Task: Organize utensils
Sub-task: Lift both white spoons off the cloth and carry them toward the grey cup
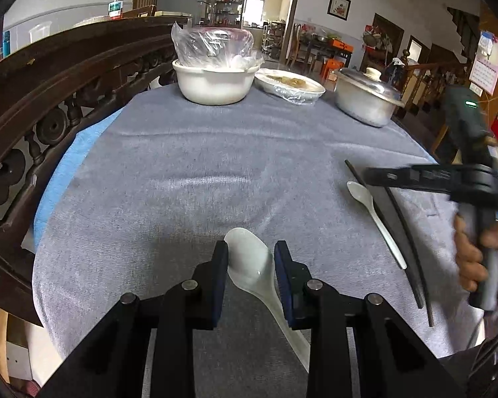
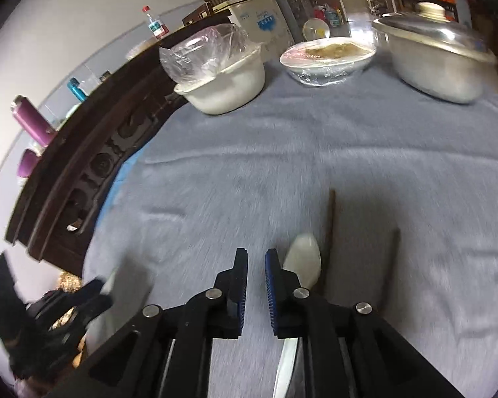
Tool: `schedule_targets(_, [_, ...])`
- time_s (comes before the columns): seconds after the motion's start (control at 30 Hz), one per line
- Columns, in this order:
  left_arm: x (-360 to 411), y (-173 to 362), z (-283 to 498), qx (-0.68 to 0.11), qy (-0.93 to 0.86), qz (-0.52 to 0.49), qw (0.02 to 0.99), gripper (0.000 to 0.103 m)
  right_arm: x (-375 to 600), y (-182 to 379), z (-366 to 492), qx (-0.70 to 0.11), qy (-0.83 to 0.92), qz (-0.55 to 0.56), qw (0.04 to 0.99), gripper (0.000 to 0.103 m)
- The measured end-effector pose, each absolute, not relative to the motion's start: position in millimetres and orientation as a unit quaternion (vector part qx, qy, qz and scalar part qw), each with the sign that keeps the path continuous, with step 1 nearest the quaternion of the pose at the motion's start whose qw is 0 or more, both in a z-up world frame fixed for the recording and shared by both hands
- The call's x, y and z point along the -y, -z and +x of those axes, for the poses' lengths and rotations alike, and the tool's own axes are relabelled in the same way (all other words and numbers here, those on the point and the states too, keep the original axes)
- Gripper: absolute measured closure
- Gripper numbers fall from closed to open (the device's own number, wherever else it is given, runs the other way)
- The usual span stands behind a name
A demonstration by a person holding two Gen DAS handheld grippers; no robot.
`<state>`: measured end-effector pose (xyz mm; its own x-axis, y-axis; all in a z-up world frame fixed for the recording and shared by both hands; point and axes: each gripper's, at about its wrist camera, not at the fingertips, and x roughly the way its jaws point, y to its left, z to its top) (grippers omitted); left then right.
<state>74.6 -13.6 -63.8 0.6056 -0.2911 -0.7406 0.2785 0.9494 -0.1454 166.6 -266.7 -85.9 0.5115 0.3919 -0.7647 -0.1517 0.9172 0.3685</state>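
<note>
A white ceramic spoon (image 1: 252, 260) lies on the grey tablecloth (image 1: 215, 165) between the open jaws of my left gripper (image 1: 251, 258); the pads stand on either side of its bowl, a small gap on each side. A smaller white plastic spoon (image 1: 375, 219) and a pair of dark chopsticks (image 1: 395, 229) lie side by side at the right. My right gripper (image 2: 256, 265) hovers above them, empty, with a narrow gap between its pads. In the right wrist view the plastic spoon (image 2: 303, 262) and chopsticks (image 2: 331, 225) lie just right of its fingers.
At the far edge stand a white bowl with a plastic-wrapped lid (image 1: 214, 79), a wrapped dish of food (image 1: 290, 84) and a lidded metal pot (image 1: 368, 96). A dark carved wooden bench back (image 1: 49, 99) runs along the left side.
</note>
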Motion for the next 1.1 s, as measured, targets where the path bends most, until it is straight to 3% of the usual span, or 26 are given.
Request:
schedule_targets(0.03, [13.4, 63.5, 74.8, -0.414, 0.16, -0.009, 0.896, 0.073, 265.2, 91.5, 175.3, -0.474, -0.153, 0.125, 0.858, 0.082])
schedule_targets(0.23, [16.3, 63.4, 74.9, -0.412, 0.166, -0.006, 0.896, 0.073, 279.3, 114.8, 194.2, -0.497, -0.102, 0.107, 0.855, 0.072])
schedule_targets(0.27, [16.5, 63.2, 74.8, -0.411, 0.166, -0.005, 0.896, 0.073, 282.3, 115.4, 191.4, -0.5, -0.104, 0.111, 0.853, 0.066])
schedule_targets(0.33, [16.9, 62.6, 74.4, -0.408, 0.168, -0.005, 0.898, 0.073, 283.7, 114.7, 184.7, -0.505, -0.115, 0.115, 0.848, 0.039])
schedule_targets(0.37, [16.9, 62.4, 74.4, -0.406, 0.169, -0.004, 0.898, 0.073, 280.0, 114.1, 182.3, -0.506, -0.123, 0.107, 0.847, 0.036])
schedule_targets(0.47, [17.6, 61.7, 75.5, -0.405, 0.167, -0.005, 0.899, 0.073, 258.8, 117.4, 179.3, -0.508, -0.118, 0.041, 0.852, 0.038])
schedule_targets(0.53, [16.8, 60.6, 74.0, -0.405, 0.164, -0.003, 0.899, 0.073, 247.9, 119.2, 180.8, -0.505, -0.095, -0.007, 0.858, 0.06])
schedule_targets(0.6, [14.1, 58.1, 71.5, -0.403, 0.158, -0.002, 0.901, 0.073, 241.2, 121.0, 183.4, -0.507, -0.073, -0.039, 0.858, 0.07])
schedule_targets(0.7, [5.0, 50.3, 65.8, -0.397, 0.148, -0.01, 0.906, 0.073, 243.3, 121.4, 177.8, -0.503, -0.078, -0.037, 0.86, 0.071])
schedule_targets(0.8, [-3.1, 42.3, 58.8, -0.391, 0.136, -0.017, 0.91, 0.073, 267.2, 114.6, 161.1, -0.483, -0.079, 0.043, 0.871, 0.071])
schedule_targets(1.1, [-16.2, -0.5, -1.7, -0.315, 0.103, -0.045, 0.942, 0.073, 348.7, 71.3, 40.5, -0.318, -0.028, 0.239, 0.917, 0.07])
